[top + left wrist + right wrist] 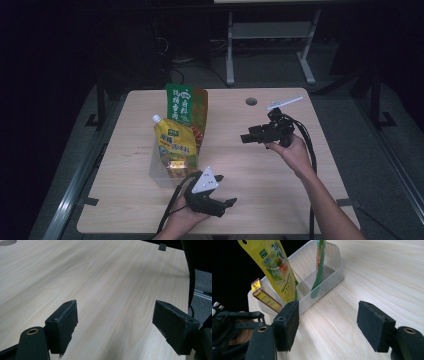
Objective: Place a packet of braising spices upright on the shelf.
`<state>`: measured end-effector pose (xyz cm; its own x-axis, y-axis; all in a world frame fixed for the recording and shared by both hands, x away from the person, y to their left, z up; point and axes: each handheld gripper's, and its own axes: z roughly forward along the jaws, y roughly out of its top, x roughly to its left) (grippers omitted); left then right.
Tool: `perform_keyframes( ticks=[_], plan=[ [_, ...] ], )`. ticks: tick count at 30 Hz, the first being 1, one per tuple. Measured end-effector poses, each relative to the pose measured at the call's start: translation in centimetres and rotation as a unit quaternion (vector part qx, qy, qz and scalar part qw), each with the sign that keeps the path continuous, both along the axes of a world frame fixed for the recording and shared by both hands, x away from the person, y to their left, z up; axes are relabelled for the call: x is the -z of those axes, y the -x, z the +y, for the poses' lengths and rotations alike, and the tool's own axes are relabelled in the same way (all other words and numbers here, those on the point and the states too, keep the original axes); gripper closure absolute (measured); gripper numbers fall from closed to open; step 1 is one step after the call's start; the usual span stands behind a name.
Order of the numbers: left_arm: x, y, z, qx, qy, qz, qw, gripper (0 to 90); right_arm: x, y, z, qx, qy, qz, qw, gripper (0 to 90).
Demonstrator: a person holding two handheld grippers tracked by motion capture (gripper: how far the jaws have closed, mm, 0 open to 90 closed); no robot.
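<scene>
High view, clear bin (159,176) near worktop (280,180) left edge, yellow pouch (175,142) upright inside, right gripper (248,136) jaws released, aimed at bin, left gripper (225,206) jaws released near front edge.

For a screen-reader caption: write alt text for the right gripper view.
The right gripper holds its two black jaws open over a pale wooden table, aimed at a clear plastic bin. In the bin stand a yellow pouch, a green packet and a small yellow box.
</scene>
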<state>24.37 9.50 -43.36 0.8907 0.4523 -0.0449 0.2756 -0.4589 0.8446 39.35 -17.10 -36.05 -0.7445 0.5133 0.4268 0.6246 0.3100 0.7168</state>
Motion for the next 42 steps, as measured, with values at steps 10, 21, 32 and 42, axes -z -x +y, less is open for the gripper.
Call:
perform_keyframes(
  ticks=[10, 21, 32, 42],
  plan=[
    [0.0, 0.0, 0.1, 0.0, -0.003, 0.0, 1.0, 19.7, 0.6, 0.9, -0.9, 0.007, -0.002, 0.0, 1.0, 33.5],
    [0.0, 0.0, 0.1, 0.004, -0.009, -0.005, 0.9999, 19.7, 1.4, 2.4, -3.0, 0.022, -0.005, 0.002, 0.9997, 33.4],
    [0.0, 0.0, 0.1, 0.003, -0.011, -0.004, 0.9999, 19.7, 2.3, 3.7, -4.6, 0.028, -0.002, 0.009, 0.9996, 32.7],
    [0.2, 0.0, 0.0, 0.003, -0.01, -0.003, 0.9999, 19.7, 3.5, 5.1, -6.0, 0.037, -0.005, 0.023, 0.999, 32.1]
  ],
)
